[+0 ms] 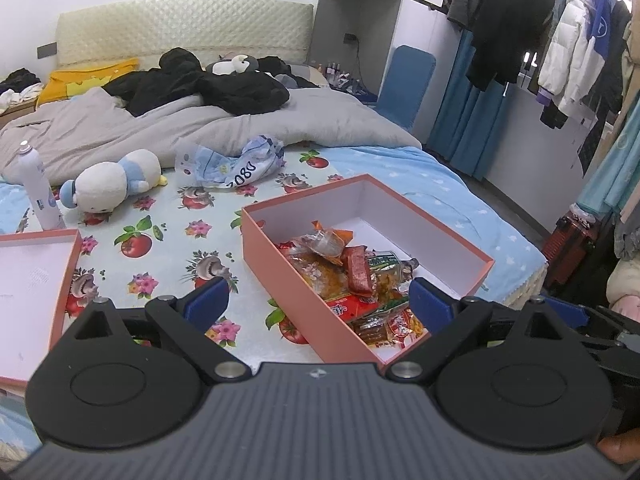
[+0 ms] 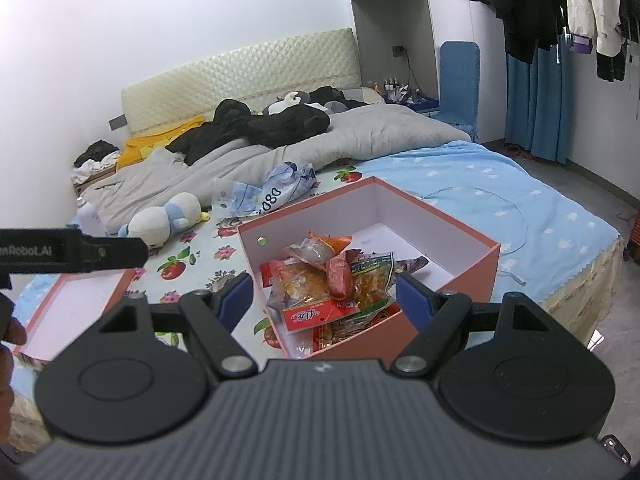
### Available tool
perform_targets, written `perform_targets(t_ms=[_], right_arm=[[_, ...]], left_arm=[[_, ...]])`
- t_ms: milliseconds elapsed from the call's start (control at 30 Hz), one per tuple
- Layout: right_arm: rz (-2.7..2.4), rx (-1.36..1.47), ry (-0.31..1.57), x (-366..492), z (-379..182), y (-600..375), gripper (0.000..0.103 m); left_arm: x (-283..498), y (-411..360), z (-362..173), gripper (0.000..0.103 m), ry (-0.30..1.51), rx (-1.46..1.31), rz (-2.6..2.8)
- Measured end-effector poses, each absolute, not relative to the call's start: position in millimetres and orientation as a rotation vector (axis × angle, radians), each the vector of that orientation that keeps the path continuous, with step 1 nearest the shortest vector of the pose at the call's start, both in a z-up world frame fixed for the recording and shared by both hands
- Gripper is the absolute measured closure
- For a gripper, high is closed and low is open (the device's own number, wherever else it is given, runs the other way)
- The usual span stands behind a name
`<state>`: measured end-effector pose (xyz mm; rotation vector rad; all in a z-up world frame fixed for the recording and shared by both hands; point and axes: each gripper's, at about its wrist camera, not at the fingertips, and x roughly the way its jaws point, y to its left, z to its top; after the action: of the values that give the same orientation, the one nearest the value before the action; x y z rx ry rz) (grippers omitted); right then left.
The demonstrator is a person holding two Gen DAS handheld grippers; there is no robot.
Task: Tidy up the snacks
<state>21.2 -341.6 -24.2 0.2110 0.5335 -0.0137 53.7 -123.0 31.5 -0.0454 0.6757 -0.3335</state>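
Both grippers are hovering over the bed (image 1: 440, 184) with nothing in them. The left gripper (image 1: 318, 300) is holding its jaws spread wide, gripping nothing; the near end of the box (image 1: 288, 264) is sitting right between them, its near corner reaching under the gripper. The snacks (image 1: 352, 280) are lying heaped inside that near end, just ahead of the right jaw and touching neither jaw. The lid (image 1: 36, 280) is lying out past the left jaw, open side up, and a bottle (image 1: 38, 188) is standing upright beyond it beside a plush (image 1: 112, 184).

The right gripper (image 2: 324, 292) is also gaping wide and empty, framing the same box (image 2: 476, 268), with the snacks (image 2: 336, 284) piled between its jaws. A crumpled bag (image 2: 276, 192) is lying on the bed beyond the box.
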Motion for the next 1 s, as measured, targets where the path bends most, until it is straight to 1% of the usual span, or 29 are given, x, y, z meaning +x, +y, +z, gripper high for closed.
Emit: perform_targets(t_ms=[1000], right_arm=[[-0.041, 0.234, 0.524, 21.8, -27.7, -346.0, 0.023]], left_arm=[[58.7, -118.4, 30.8, 0.005, 0.683, -0.048, -0.328]])
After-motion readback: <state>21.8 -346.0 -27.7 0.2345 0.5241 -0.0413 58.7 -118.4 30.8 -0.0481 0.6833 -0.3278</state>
